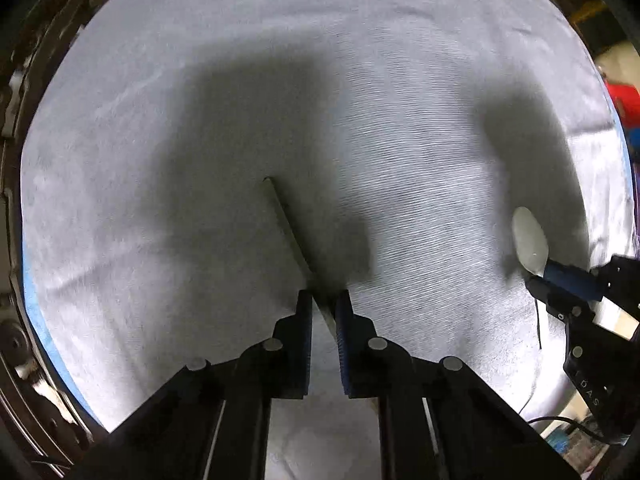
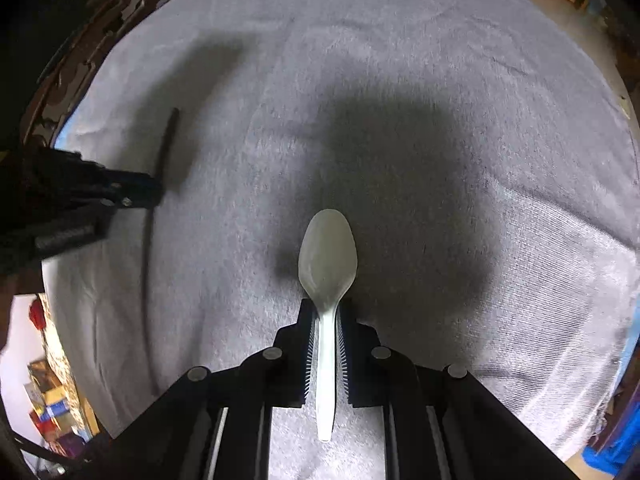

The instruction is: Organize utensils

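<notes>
My left gripper [image 1: 324, 300] is shut on a thin flat dark utensil [image 1: 286, 224] whose shaft sticks out forward and left above the grey towel [image 1: 200, 80]; its far end looks plain, so I cannot tell its type. My right gripper [image 2: 326, 308] is shut on the handle of a white plastic spoon [image 2: 327, 256], bowl pointing forward above the towel. The right gripper with the spoon [image 1: 530, 240] shows at the right edge of the left wrist view. The left gripper [image 2: 154, 190] with the dark utensil [image 2: 168, 140] shows at the left of the right wrist view.
The grey towel [image 2: 440, 60] covers a round table with a blue edge [image 1: 36, 304]. Dark furniture [image 1: 24, 80] stands beyond the left rim. Boxes and clutter [image 2: 52, 408] lie off the table at lower left in the right wrist view.
</notes>
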